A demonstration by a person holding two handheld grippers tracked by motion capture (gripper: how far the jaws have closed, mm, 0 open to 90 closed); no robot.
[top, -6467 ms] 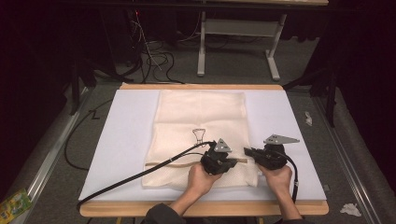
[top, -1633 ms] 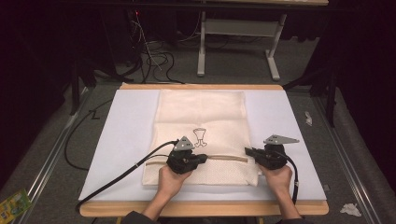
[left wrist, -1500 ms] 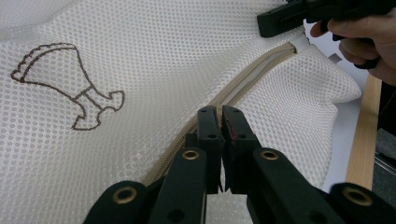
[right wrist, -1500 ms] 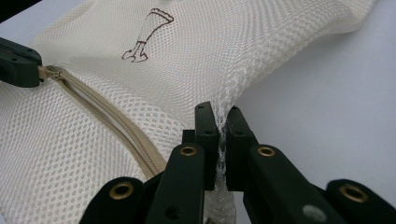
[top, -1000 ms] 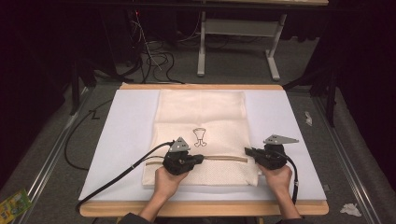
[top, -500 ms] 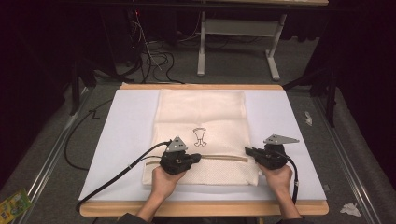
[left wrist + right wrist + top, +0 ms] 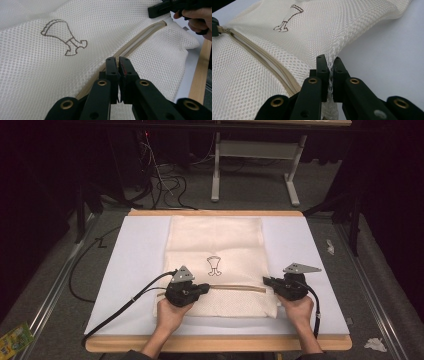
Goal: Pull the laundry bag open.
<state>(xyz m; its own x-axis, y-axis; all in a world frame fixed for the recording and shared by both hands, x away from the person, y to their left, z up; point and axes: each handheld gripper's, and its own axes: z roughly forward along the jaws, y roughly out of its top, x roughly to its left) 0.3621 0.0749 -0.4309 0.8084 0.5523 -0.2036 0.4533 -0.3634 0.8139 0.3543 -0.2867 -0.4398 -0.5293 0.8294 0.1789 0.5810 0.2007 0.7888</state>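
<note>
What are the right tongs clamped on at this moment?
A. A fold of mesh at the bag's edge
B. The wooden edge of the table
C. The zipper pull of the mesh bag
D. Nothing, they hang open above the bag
A: in the right gripper view the right tongs pinch a bunched fold of the mesh bag at its edge, with the zipper running off to one side.

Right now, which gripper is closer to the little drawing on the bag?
Left. The left gripper sits on the zipper just below and left of the drawing. The right gripper pinches the mesh bag at its right edge, farther away.
</note>
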